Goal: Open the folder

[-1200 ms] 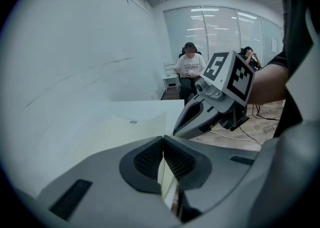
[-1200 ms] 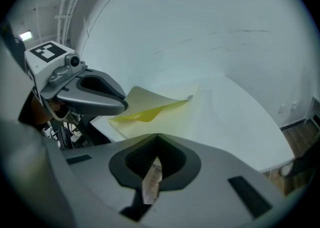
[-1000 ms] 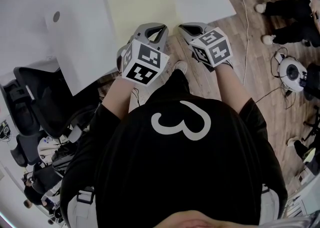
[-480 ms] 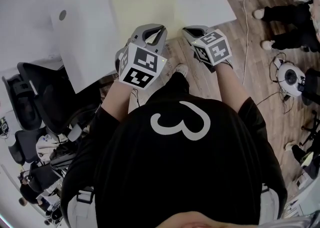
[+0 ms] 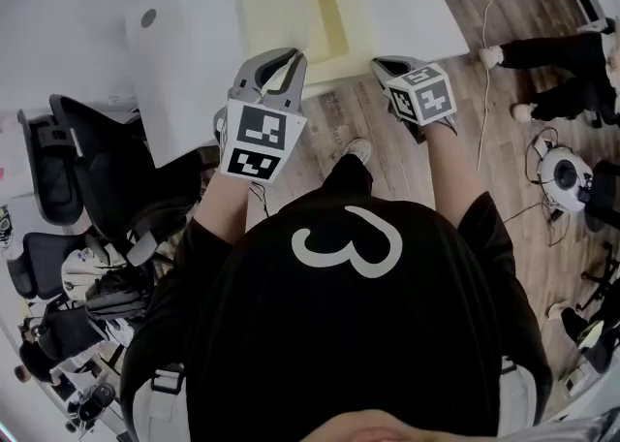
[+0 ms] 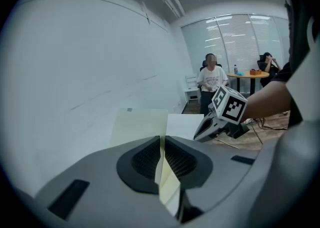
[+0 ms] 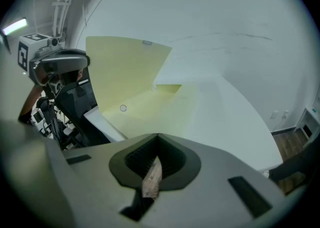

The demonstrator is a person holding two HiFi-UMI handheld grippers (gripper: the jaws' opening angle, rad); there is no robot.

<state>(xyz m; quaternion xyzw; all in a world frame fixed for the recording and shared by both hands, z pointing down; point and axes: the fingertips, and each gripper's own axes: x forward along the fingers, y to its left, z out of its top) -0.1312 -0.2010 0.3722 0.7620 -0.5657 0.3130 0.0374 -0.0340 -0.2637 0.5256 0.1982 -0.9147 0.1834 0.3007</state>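
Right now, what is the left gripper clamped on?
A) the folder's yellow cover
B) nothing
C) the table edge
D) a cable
A: the left gripper view shows the left gripper with its jaws shut on the yellow cover, which stands raised above the rest of the folder.

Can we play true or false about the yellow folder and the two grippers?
1. The left gripper is pinching the cover of the pale yellow paper folder. True.
2. The folder lies flat and closed. False: its cover stands raised at an angle and the inside shows.
3. The folder is on a white table. True.
4. The right gripper grips the cover too. False: it sits at the table's near edge, off the cover, with its jaws together.
5. The left gripper's jaws are wide apart. False: they are closed on the thin cover.
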